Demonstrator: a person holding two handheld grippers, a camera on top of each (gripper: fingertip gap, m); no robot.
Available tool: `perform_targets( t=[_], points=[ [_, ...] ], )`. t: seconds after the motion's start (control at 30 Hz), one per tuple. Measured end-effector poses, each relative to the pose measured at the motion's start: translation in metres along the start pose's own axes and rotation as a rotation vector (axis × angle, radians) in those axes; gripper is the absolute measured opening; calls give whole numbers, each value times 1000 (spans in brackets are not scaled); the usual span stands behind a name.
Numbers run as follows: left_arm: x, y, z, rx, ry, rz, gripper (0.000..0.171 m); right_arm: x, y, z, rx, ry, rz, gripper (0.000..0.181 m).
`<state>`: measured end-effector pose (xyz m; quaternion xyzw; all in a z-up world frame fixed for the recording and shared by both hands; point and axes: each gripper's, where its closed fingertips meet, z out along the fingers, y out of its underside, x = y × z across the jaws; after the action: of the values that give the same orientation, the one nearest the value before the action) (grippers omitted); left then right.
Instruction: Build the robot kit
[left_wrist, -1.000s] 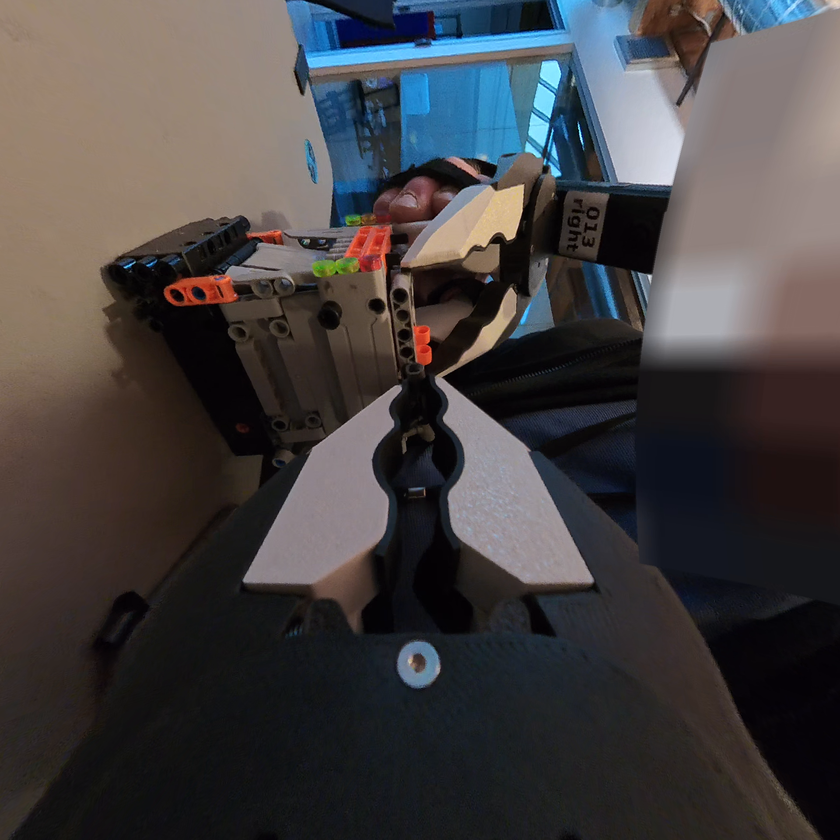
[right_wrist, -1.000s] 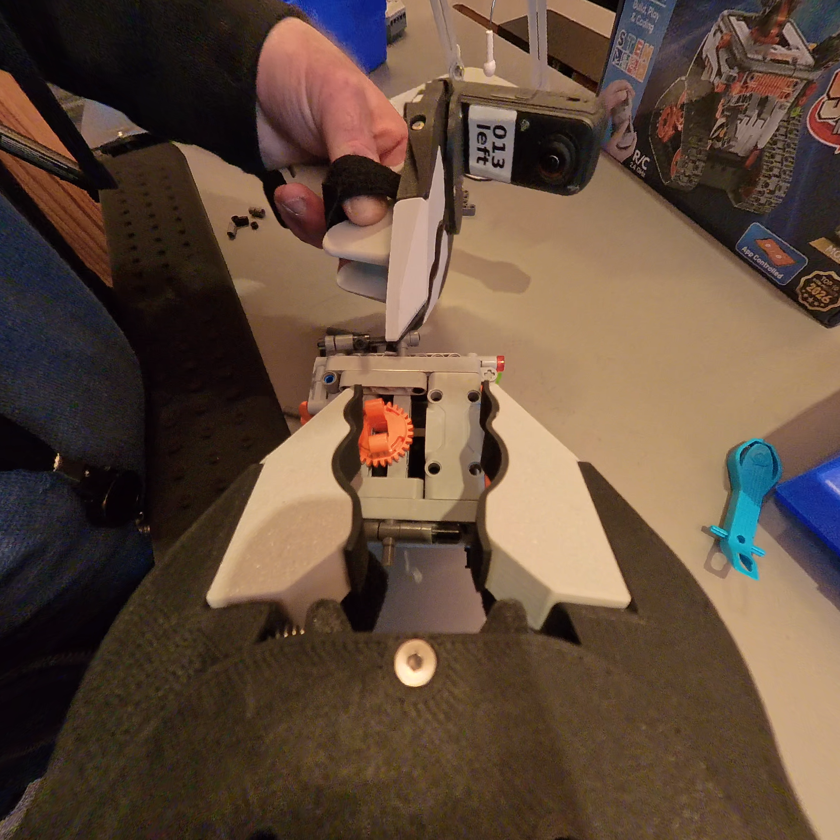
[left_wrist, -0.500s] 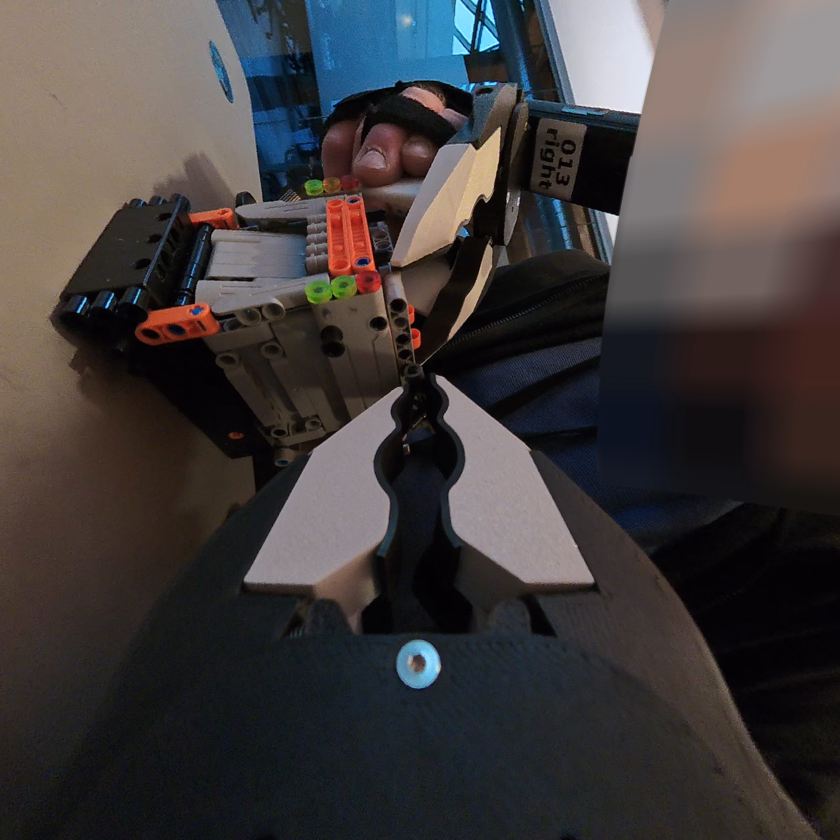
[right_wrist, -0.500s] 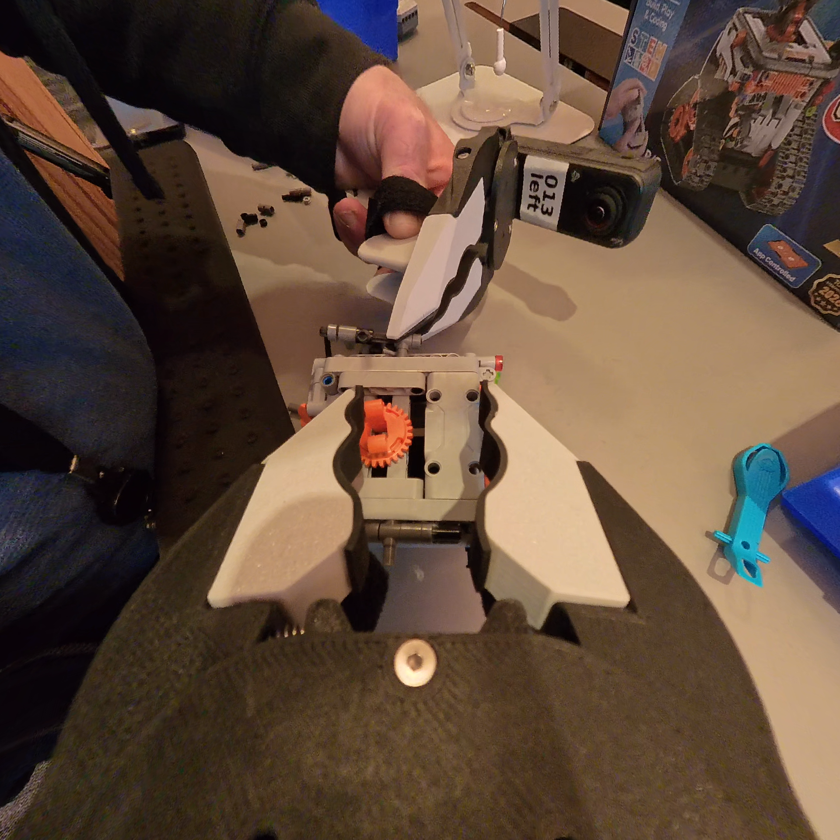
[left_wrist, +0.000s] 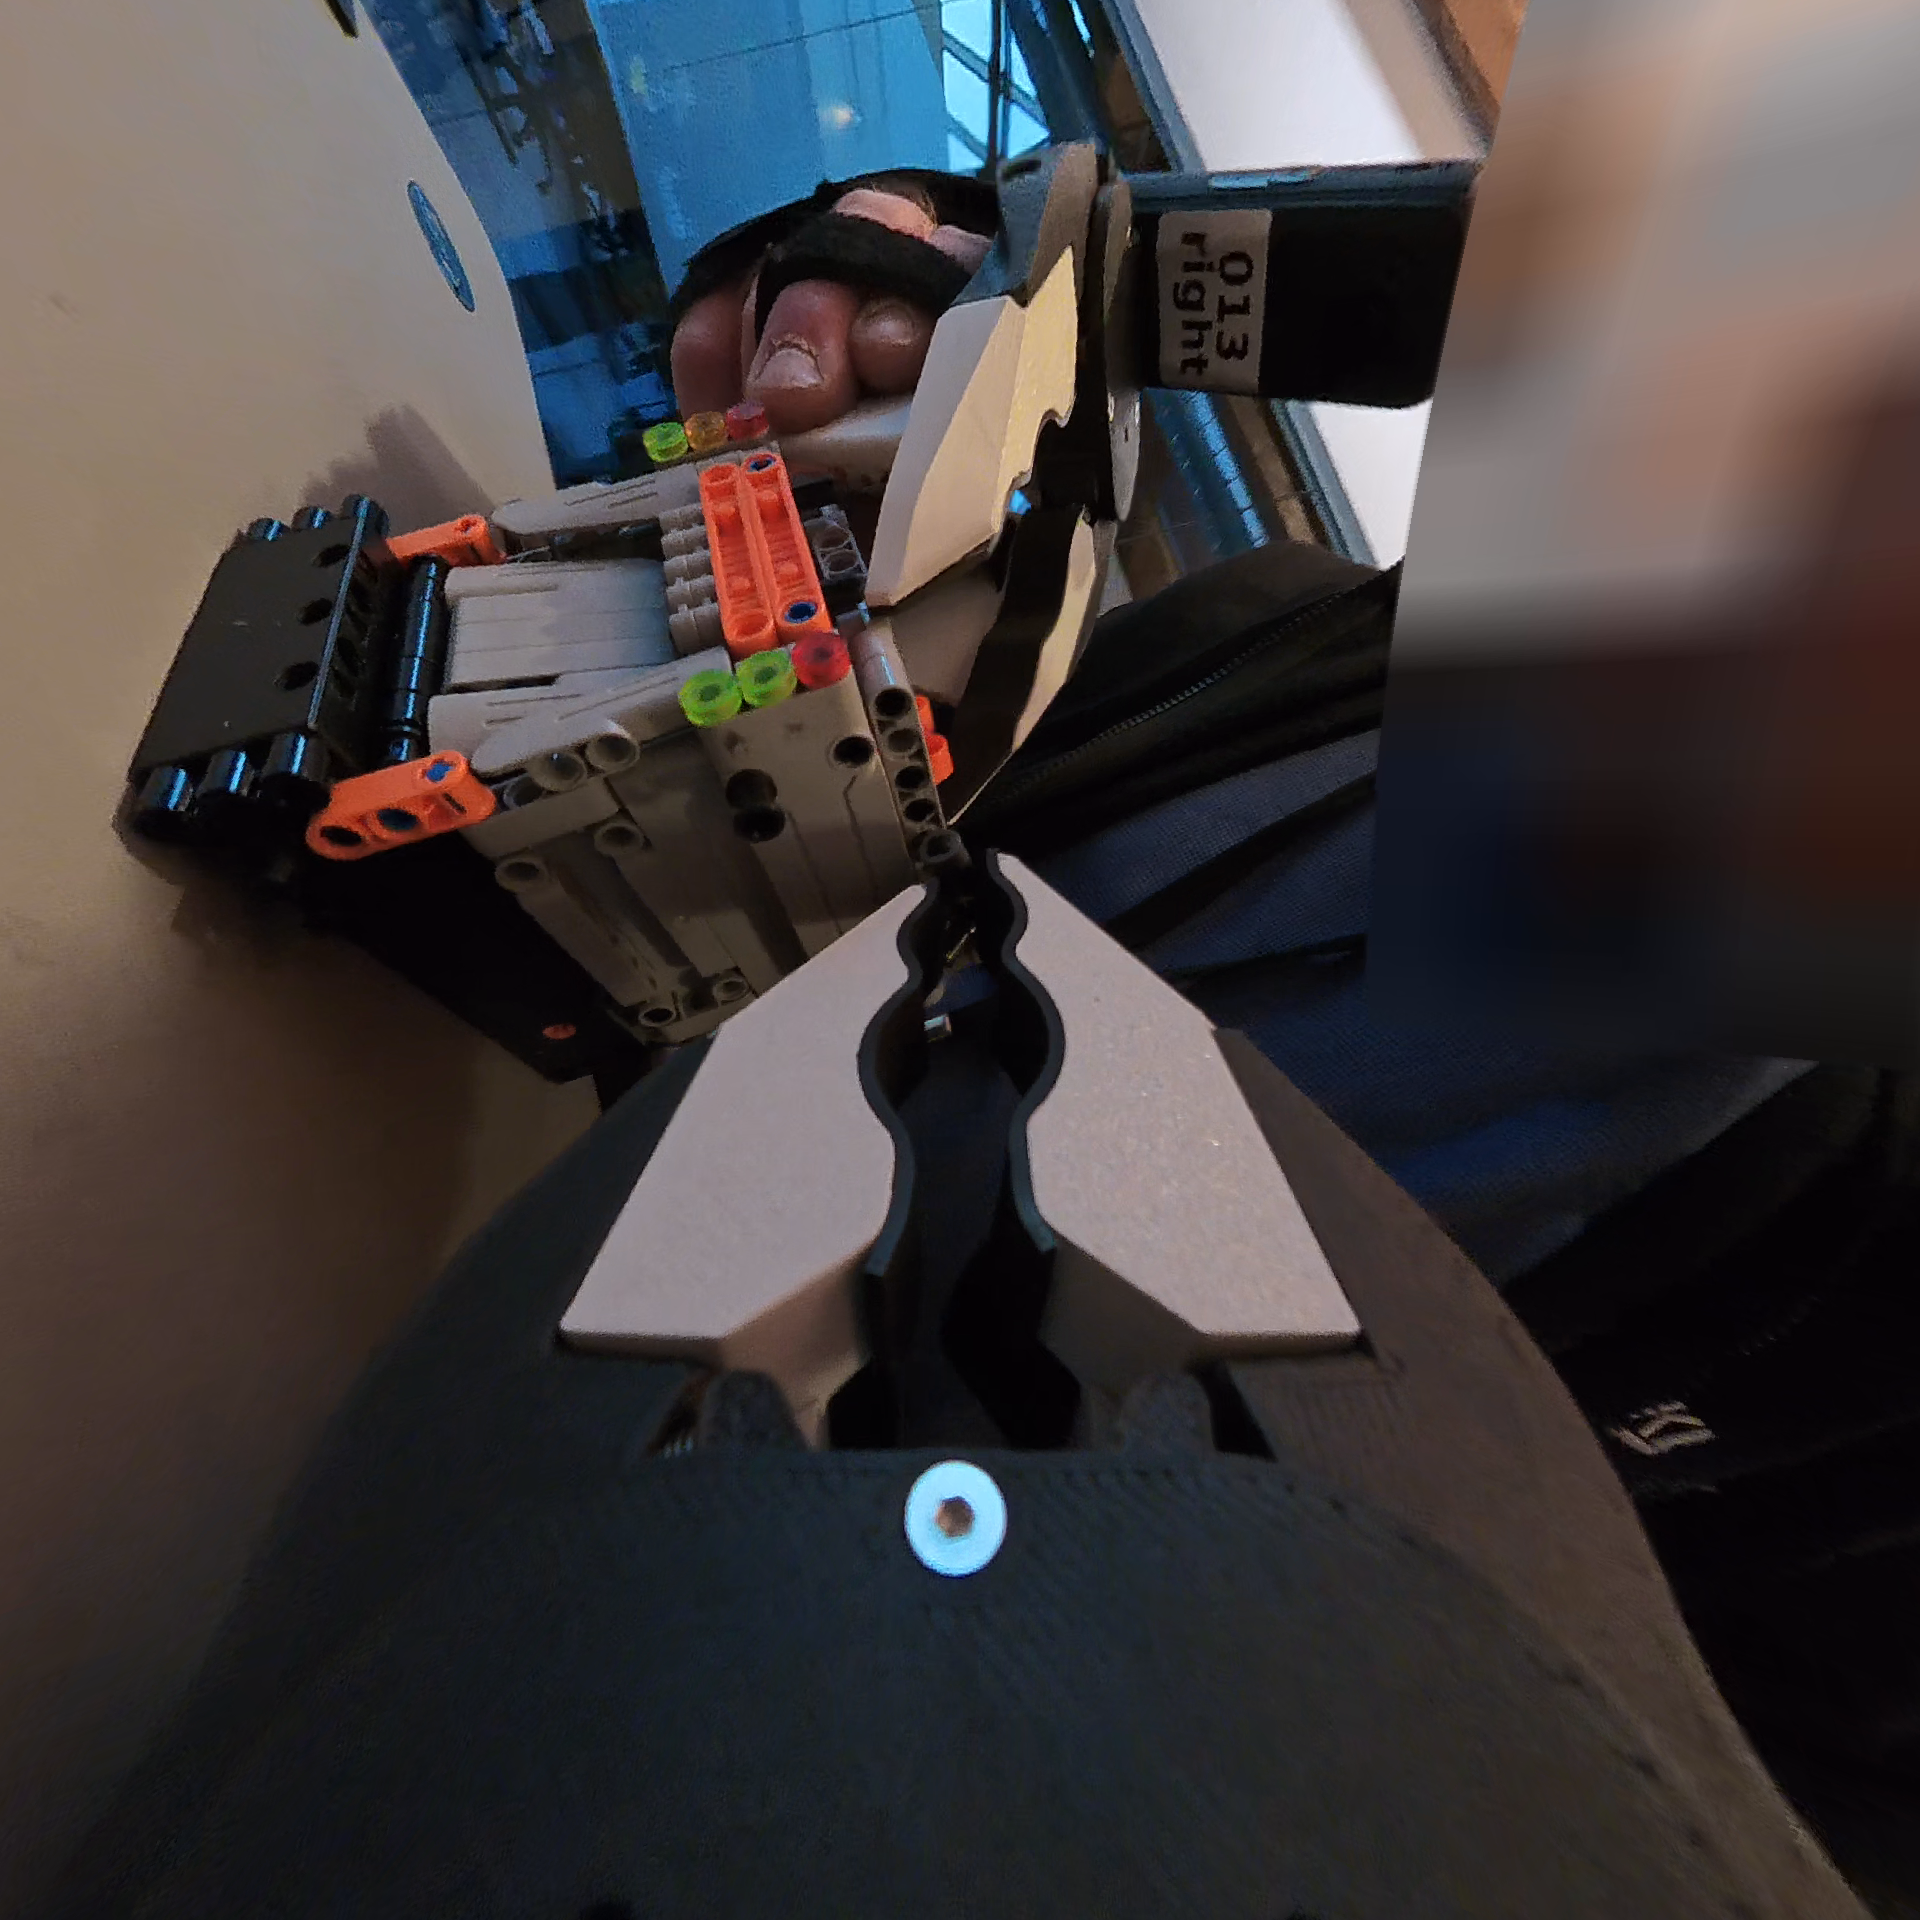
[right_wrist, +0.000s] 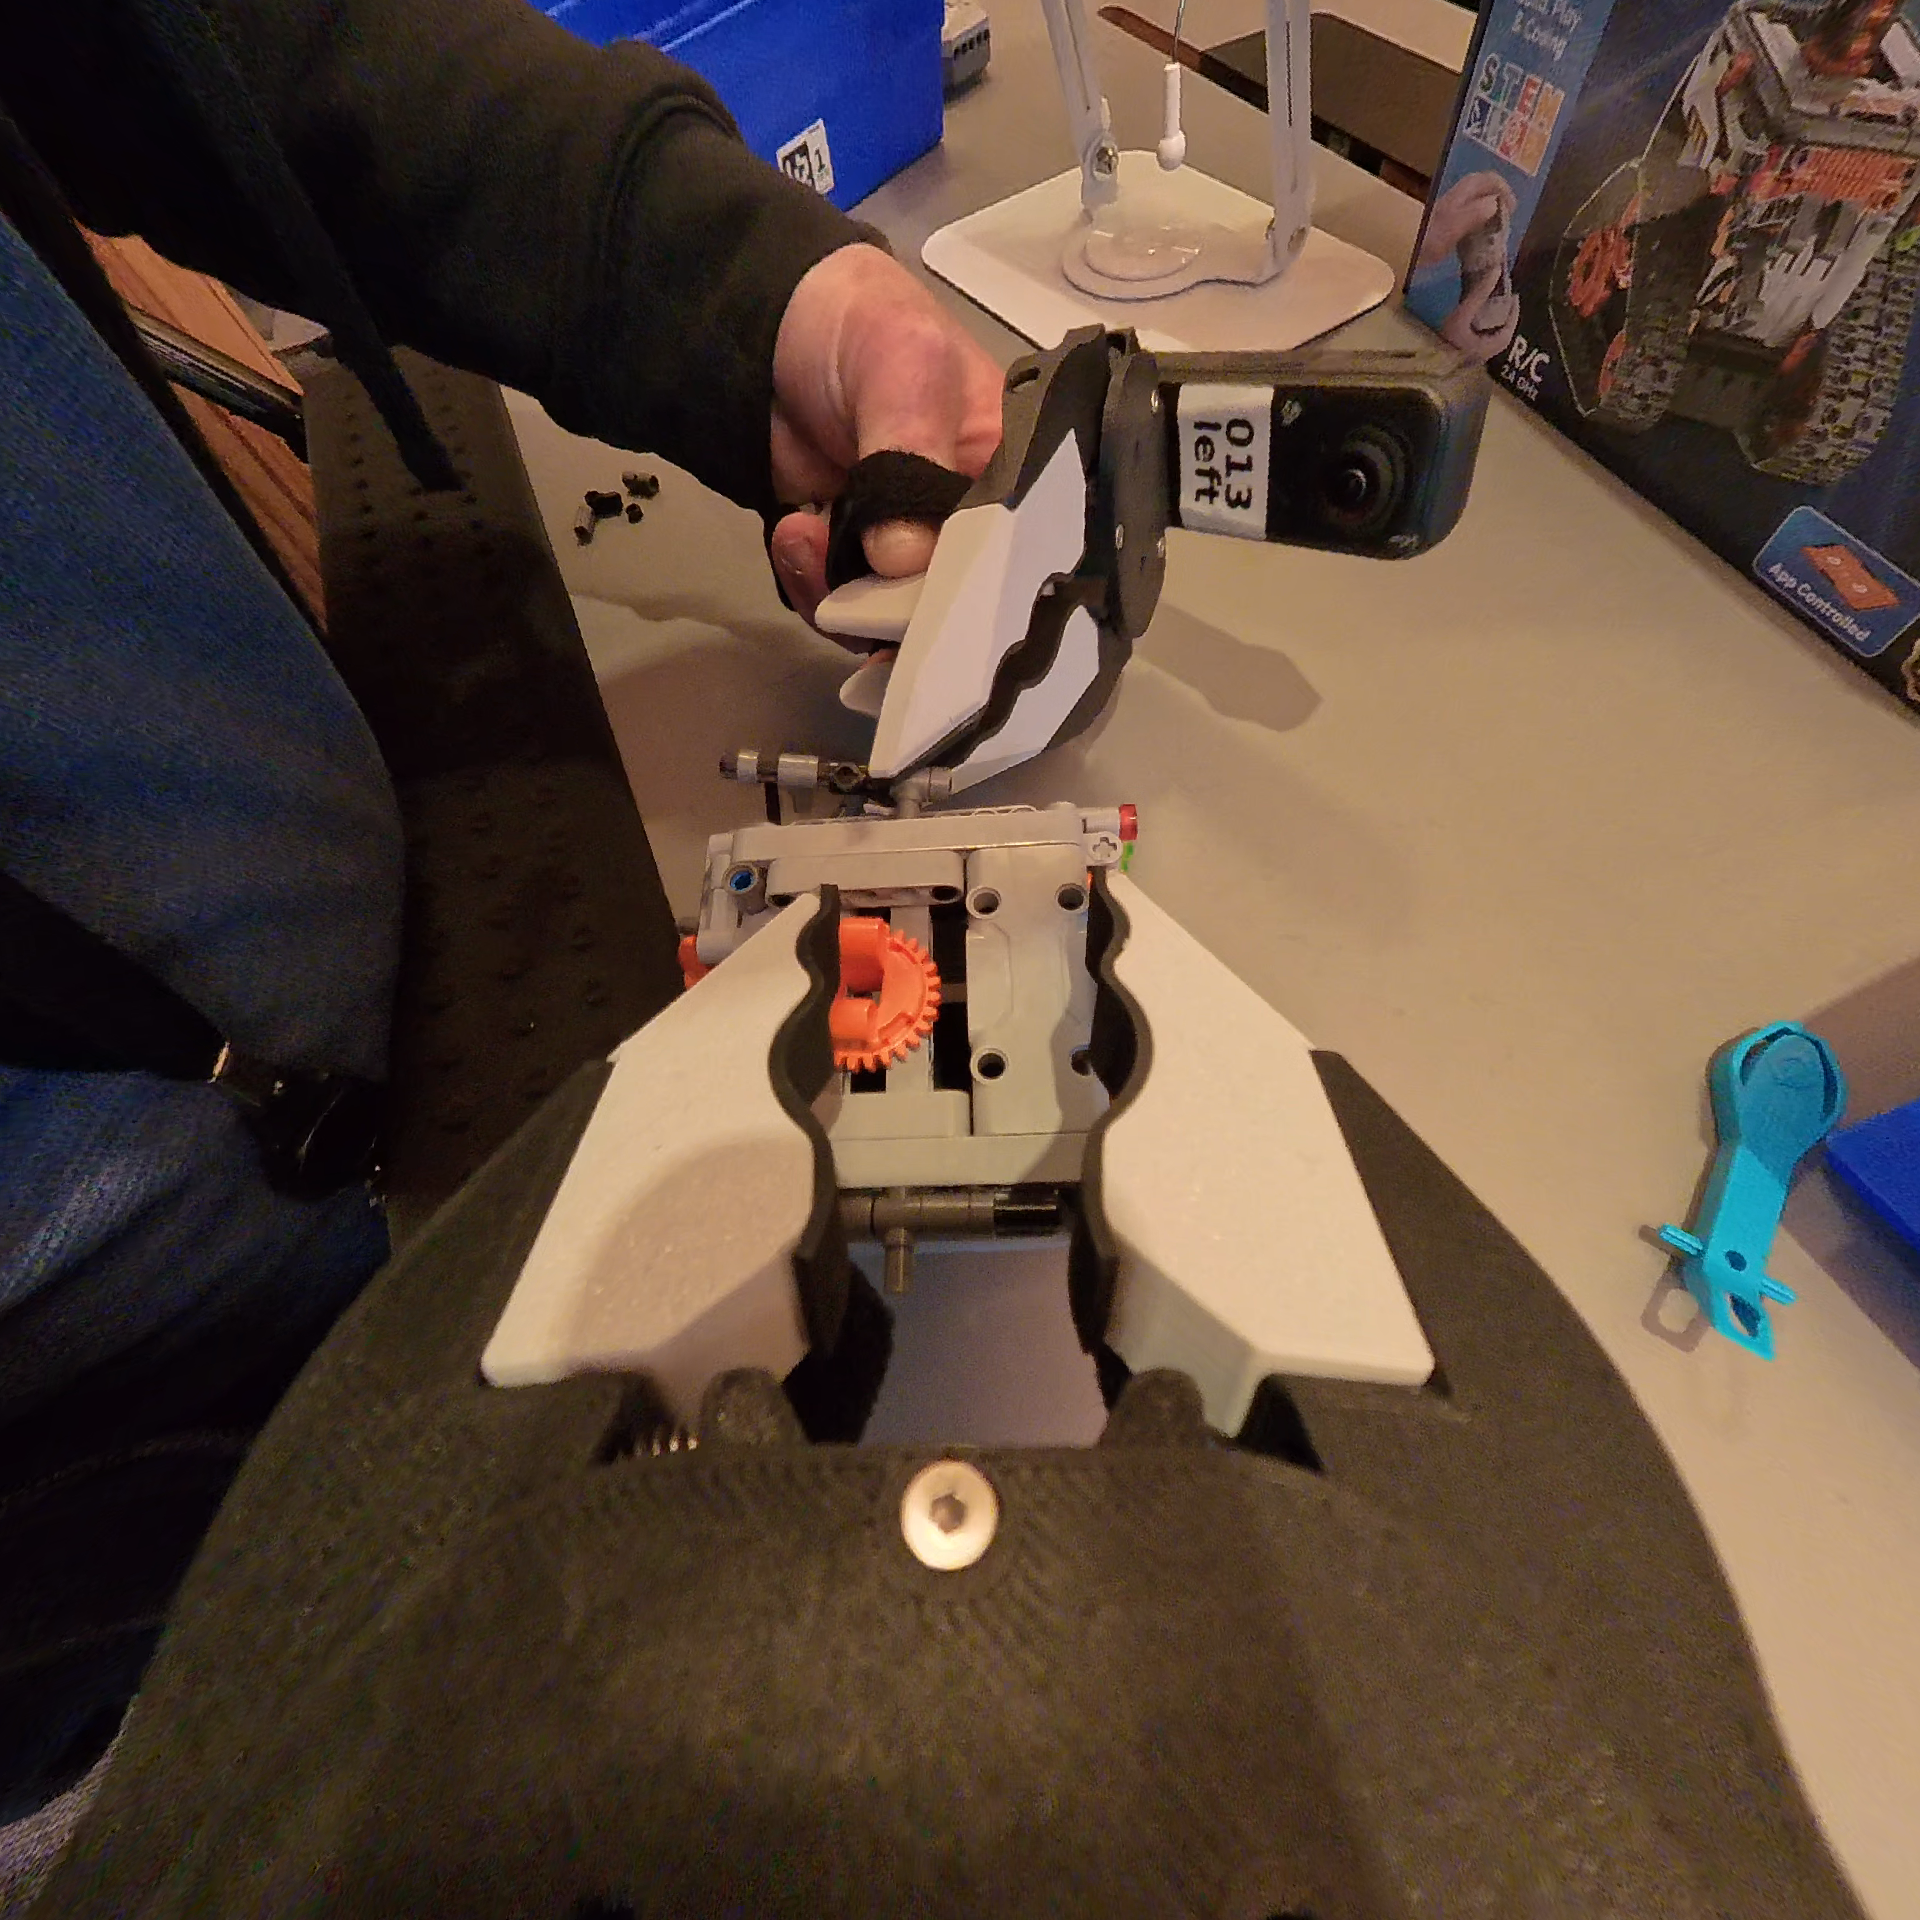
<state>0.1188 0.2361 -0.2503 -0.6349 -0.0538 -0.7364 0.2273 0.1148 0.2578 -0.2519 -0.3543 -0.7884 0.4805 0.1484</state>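
A grey brick-built model (right_wrist: 1023, 997) with an orange gear (right_wrist: 883, 997) sits between the jaws of my right gripper (right_wrist: 961, 987), which is shut on its sides just above the table (right_wrist: 1455, 831). In the left wrist view the model (left_wrist: 665, 727) shows orange beams, coloured round studs and a black track end (left_wrist: 270, 665), with the right gripper (left_wrist: 987, 582) clamped on it. My left gripper (left_wrist: 961, 904) is shut on a small grey axle piece (right_wrist: 914, 790) at the model's top edge. It also shows in the right wrist view (right_wrist: 909, 769), held by a hand and tilted down onto the model.
A teal brick-separator tool (right_wrist: 1745, 1174) lies on the table at right, beside a blue sheet (right_wrist: 1881, 1153). A toy box (right_wrist: 1714, 260), a white stand (right_wrist: 1153, 249) and a blue bin (right_wrist: 810, 73) stand behind. Small black pieces (right_wrist: 613, 504) lie far left. A black perforated panel (right_wrist: 468, 727) is at left.
The left gripper has rolled and swung, its camera end moving right in the right wrist view, while its tips stay pinched at the model's top. The right gripper keeps its hold.
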Motion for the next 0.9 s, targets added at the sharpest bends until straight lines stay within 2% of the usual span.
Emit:
perform_targets(
  t=[0.33, 0.63, 0.8, 0.9],
  points=[
    [-1, 3, 4, -19, -88, 141, 2, -1, 0, -1, 5, -16, 8, 43],
    [-1, 3, 5, -46, -110, 162, 2, -1, 1, -2, 5, -19, 13, 42],
    [-2, 5, 4, -114, -260, 216, 2, -1, 0, -2, 23, -31, 19, 42],
    [-3, 5, 4, -137, -264, 226, 2, -1, 0, -2, 23, -33, 20, 42]
  ],
)
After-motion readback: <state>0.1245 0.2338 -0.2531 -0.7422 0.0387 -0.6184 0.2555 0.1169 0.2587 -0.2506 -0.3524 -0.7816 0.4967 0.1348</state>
